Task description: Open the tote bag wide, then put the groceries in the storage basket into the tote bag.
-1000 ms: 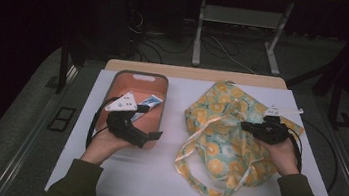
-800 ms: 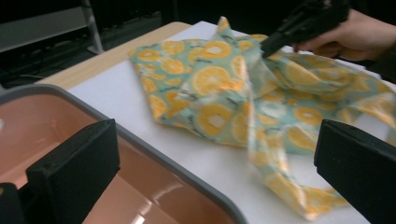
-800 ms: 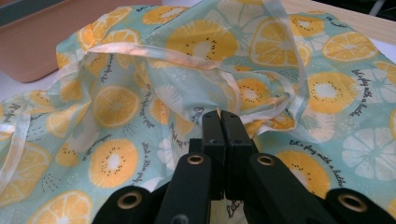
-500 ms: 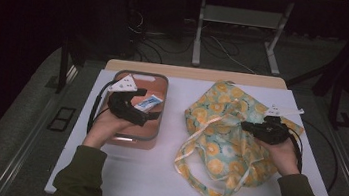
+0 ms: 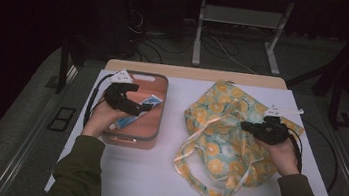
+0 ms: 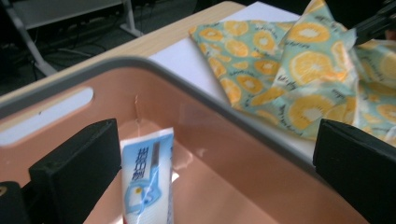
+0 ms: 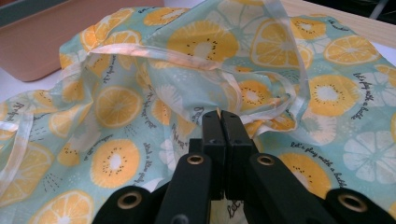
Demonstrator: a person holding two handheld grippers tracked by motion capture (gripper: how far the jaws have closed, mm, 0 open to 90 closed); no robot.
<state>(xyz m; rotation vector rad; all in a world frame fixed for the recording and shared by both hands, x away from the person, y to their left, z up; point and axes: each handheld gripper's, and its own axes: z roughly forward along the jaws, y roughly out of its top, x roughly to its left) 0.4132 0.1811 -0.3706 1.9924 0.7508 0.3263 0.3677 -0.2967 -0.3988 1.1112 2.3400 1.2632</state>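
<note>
Left tongs (image 6: 215, 186) gaping wide over the pink bin (image 6: 233, 154), toothpaste tube (image 6: 147, 179) lying right between them. Right tongs (image 7: 220, 123) pinched tight on the orange-print bag (image 7: 140, 102).

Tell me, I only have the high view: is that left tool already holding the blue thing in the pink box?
Observer: No. In the left gripper view the left tool has its jaws wide open, with the tube between them but not pressed.
Operator: What sort of tube?
Observer: It is blue and white with printed characters, and it lies in the pink bin.
Operator: And the right tool?
Observer: Its jaws are shut. The cloth of the fruit-print bag rises in a peak to their tips, so they seem to pinch it.
</note>
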